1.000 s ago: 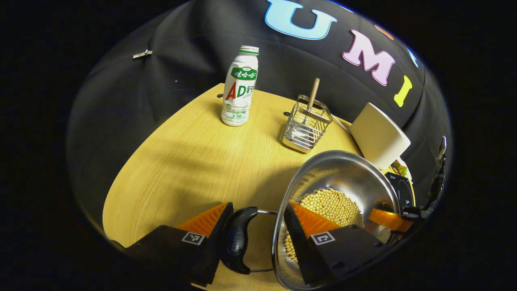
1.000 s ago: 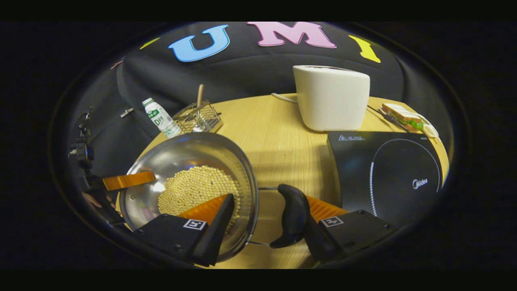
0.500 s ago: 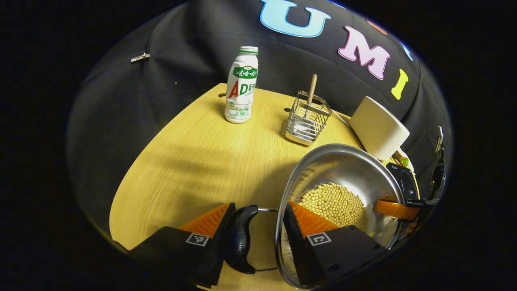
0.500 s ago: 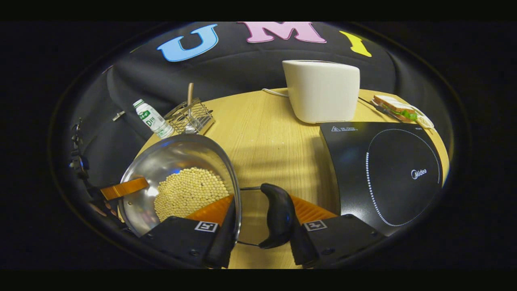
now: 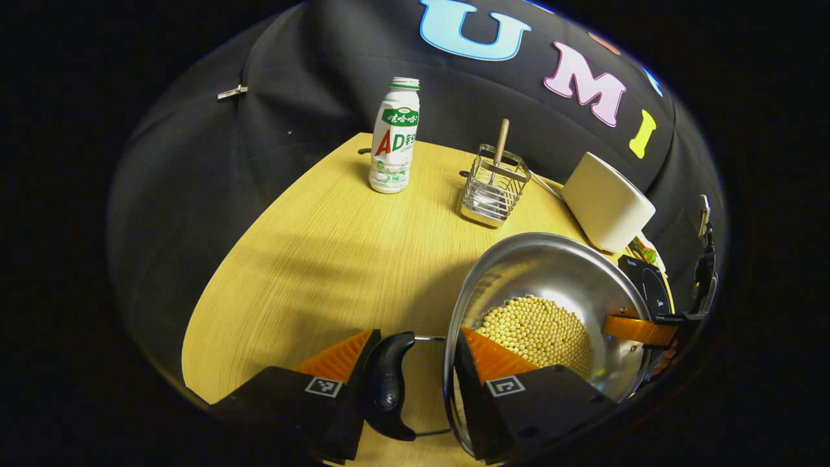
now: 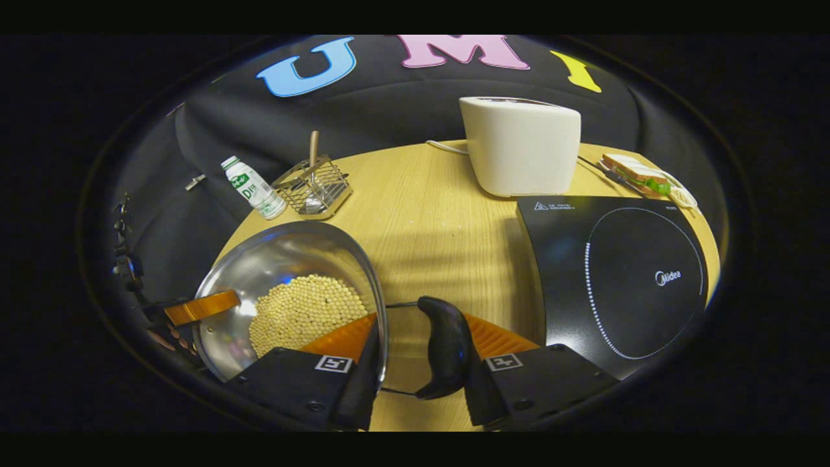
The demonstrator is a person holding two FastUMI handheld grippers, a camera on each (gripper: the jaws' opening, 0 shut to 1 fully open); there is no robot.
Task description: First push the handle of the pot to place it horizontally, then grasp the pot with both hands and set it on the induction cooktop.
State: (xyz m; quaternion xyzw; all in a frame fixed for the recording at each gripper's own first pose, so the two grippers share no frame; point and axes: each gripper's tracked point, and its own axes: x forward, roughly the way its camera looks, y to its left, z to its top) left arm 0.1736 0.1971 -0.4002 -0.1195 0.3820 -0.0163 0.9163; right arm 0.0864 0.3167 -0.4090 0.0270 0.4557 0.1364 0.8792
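pot's (image 5: 551, 272) near rim behind finger, cooktop (image 5: 645, 288) mostly hidden by pot, sandwich (image 6: 639, 175) small

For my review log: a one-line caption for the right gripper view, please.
Right claw straddles the pot of beans at its handle, induction cooktop waiting to the right.

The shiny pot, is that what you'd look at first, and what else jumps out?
Yes: the shiny pot, heaped with pale beans, sits low left in the right gripper view, gripped at both handles. Right of it lies the black induction cooktop, with a white toaster behind.
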